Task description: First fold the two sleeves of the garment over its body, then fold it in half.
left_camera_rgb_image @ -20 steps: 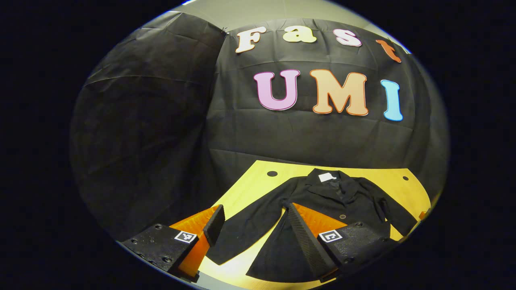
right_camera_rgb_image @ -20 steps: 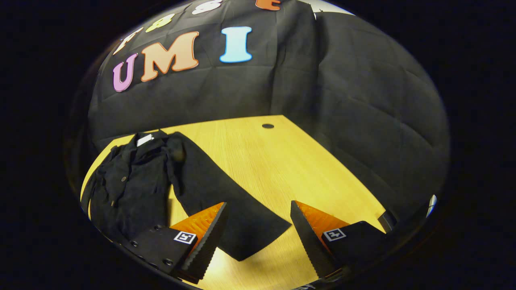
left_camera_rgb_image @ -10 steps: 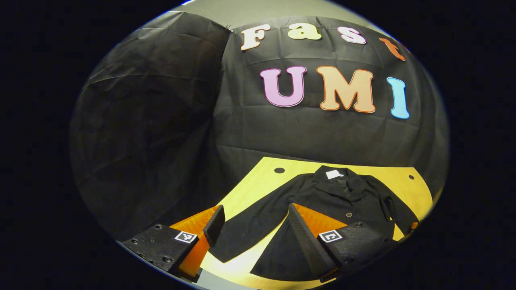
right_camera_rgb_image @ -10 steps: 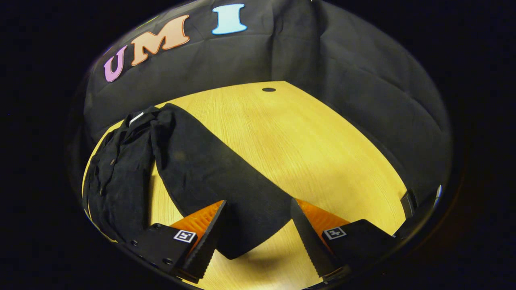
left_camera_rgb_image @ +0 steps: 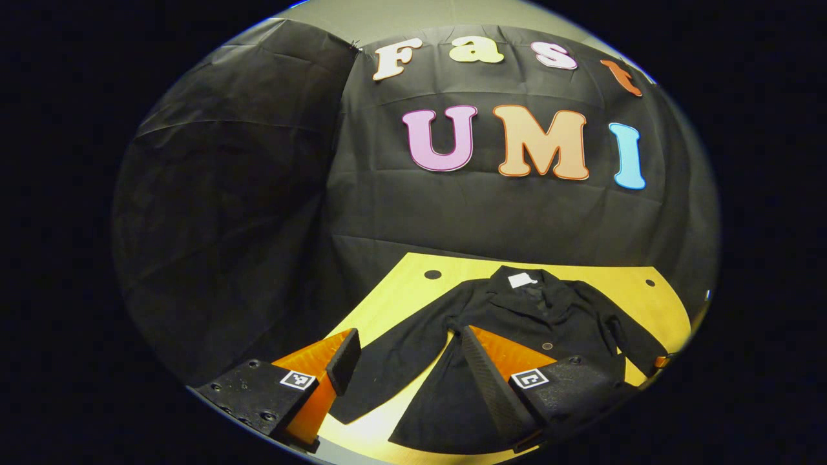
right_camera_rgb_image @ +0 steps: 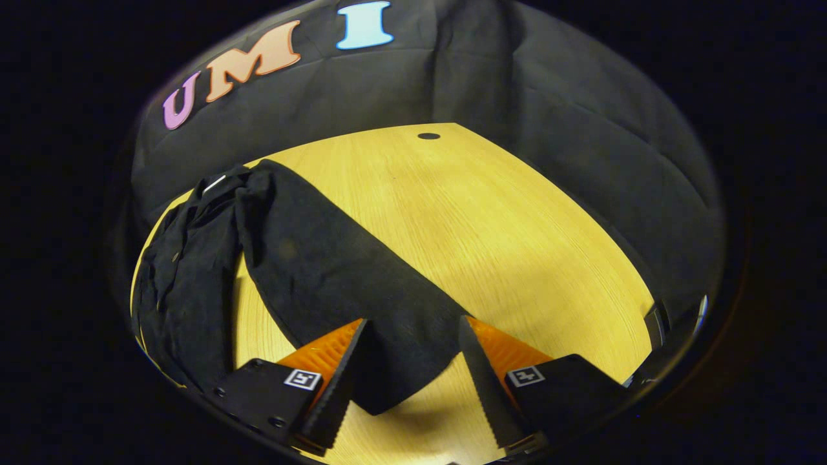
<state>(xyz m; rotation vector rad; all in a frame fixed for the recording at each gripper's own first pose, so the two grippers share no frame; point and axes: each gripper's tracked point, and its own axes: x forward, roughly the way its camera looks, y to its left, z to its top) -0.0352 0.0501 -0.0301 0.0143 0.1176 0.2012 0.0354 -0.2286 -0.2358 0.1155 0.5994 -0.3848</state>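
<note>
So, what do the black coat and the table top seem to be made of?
The coat: likely a thick matte woven cloth, maybe wool-like; it shows no shine and soft creases. The table: light wood or wood-look laminate, smooth, with fine grain lines; which one I cannot tell.

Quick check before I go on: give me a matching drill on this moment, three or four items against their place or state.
Column 1:
1. right gripper
2. left gripper
3. white neck tag
4. garment

Column 2:
A. at the collar, on the far side of the table
B. open, its fingers either side of a sleeve's cuff end
C. lying spread out, both sleeves still unfolded
D. open, held back from the garment's near edge

Pairs: 1-B, 2-D, 3-A, 4-C
</note>
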